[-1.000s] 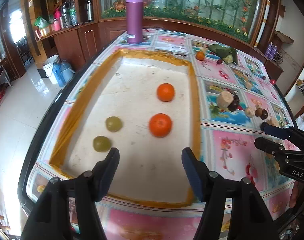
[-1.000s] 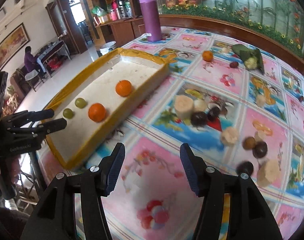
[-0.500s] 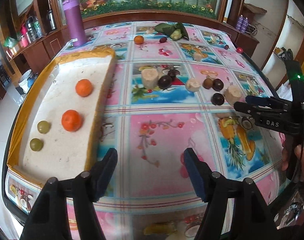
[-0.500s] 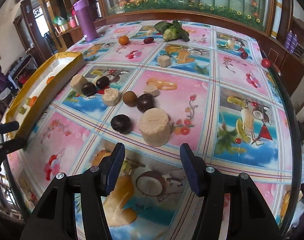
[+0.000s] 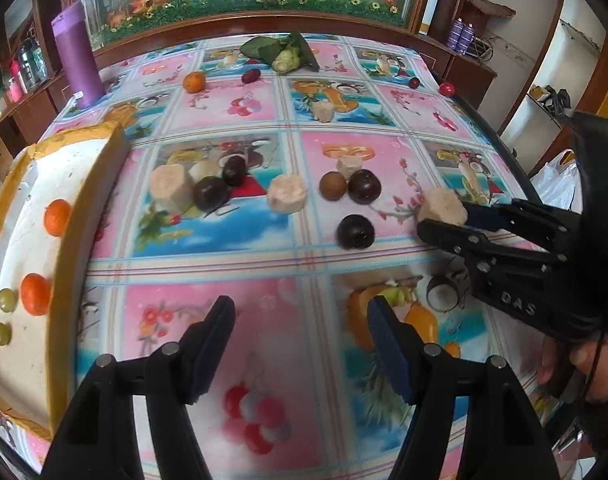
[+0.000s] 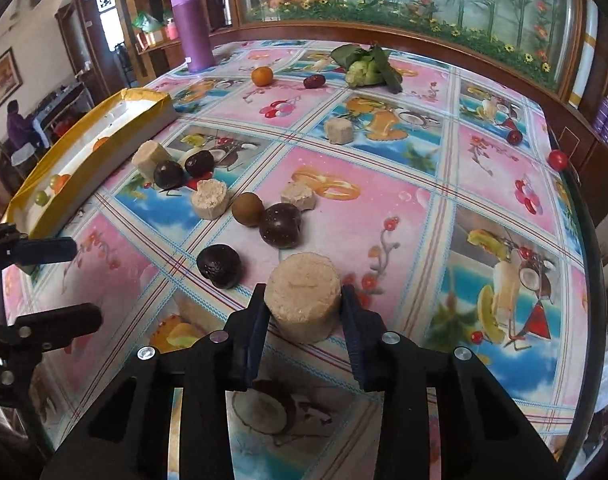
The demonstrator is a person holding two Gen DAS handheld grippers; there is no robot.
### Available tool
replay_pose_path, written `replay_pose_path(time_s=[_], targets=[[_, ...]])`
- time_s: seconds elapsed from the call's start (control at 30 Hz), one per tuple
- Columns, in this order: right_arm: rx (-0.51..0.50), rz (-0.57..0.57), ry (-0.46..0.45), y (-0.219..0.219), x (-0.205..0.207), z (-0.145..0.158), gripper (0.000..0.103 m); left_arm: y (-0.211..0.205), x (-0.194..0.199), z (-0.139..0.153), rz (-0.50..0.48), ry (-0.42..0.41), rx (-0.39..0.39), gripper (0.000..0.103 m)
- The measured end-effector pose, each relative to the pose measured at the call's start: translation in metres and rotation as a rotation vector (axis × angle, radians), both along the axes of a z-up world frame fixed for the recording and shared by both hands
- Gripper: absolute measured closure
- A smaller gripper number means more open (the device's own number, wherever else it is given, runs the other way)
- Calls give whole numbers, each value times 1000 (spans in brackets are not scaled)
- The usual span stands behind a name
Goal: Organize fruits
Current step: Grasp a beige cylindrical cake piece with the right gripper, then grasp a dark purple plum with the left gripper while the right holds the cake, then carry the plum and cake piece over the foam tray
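Observation:
My right gripper is shut on a beige cylindrical fruit chunk that stands on the table; the chunk also shows in the left wrist view. My left gripper is open and empty above the tablecloth. A yellow-rimmed white tray at the left holds two oranges and two green grapes. Dark round fruits, a brown one and more beige chunks lie in the middle of the table.
A purple tumbler stands at the far left. An orange, a dark red fruit and a leafy bundle lie at the back. Red cherries sit near the right edge. A wooden ledge borders the table.
Both views swung right, away from the tray toward the table's middle. My right gripper moved forward and closed around the beige chunk. My left gripper stayed open.

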State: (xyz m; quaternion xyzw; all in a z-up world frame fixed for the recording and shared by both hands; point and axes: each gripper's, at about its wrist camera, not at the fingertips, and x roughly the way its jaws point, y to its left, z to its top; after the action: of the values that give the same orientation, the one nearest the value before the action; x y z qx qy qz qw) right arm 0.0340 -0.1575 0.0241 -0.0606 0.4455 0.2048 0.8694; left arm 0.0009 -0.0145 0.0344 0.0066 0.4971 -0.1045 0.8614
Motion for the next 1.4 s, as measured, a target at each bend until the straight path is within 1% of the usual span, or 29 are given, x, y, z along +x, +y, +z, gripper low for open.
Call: replay_pose_path(time_s=[0.1, 0.13, 0.17, 0.2, 0.23, 0.3, 0.33, 0.4, 0.5, 0.67, 0.8, 0.93, 1.07, 1.3, 1.4], targets=[[3, -35, -23, -23, -12, 9, 69, -19, 16, -7, -9, 6, -28, 32], [5, -48, -26, -30, -16, 11, 69, -24, 21, -9, -11, 6, -36, 34], [7, -62, -27, -37, -18, 13, 69, -30, 26, -12, -12, 6, -40, 43], [10, -77, -26, -44, -21, 14, 69, -35, 31, -15, -17, 9, -45, 47], [14, -90, -24, -50, -23, 14, 69, -40, 35, -18, -23, 20, -51, 57], [24, -117, -16, -61, -28, 15, 68, -45, 38, -17, -15, -11, -39, 75], [27, -126, -14, -64, -30, 15, 68, -45, 39, -17, -13, -8, -42, 78], [31, -144, -12, -69, -35, 15, 68, -38, 37, -16, -3, -2, -76, 78], [27, -152, -21, -71, -42, 17, 68, -26, 29, -15, 6, 9, -106, 79], [25, -137, -34, -59, -53, 21, 68, 1, 3, -5, 13, 1, -129, 79], [23, -108, -41, -40, -61, 24, 68, 21, -20, 5, 18, -20, -126, 79], [29, -89, -36, -20, -67, 25, 68, 42, -35, 13, 35, -42, -139, 79], [28, -63, -29, 4, -68, 26, 68, 65, -41, 20, 63, -55, -158, 79], [12, 18, -71, 58, -65, 42, 68, 111, -46, 29, 124, -90, -170, 79], [-1, 44, -71, 78, -59, 42, 69, 130, -48, 30, 146, -94, -167, 79]])
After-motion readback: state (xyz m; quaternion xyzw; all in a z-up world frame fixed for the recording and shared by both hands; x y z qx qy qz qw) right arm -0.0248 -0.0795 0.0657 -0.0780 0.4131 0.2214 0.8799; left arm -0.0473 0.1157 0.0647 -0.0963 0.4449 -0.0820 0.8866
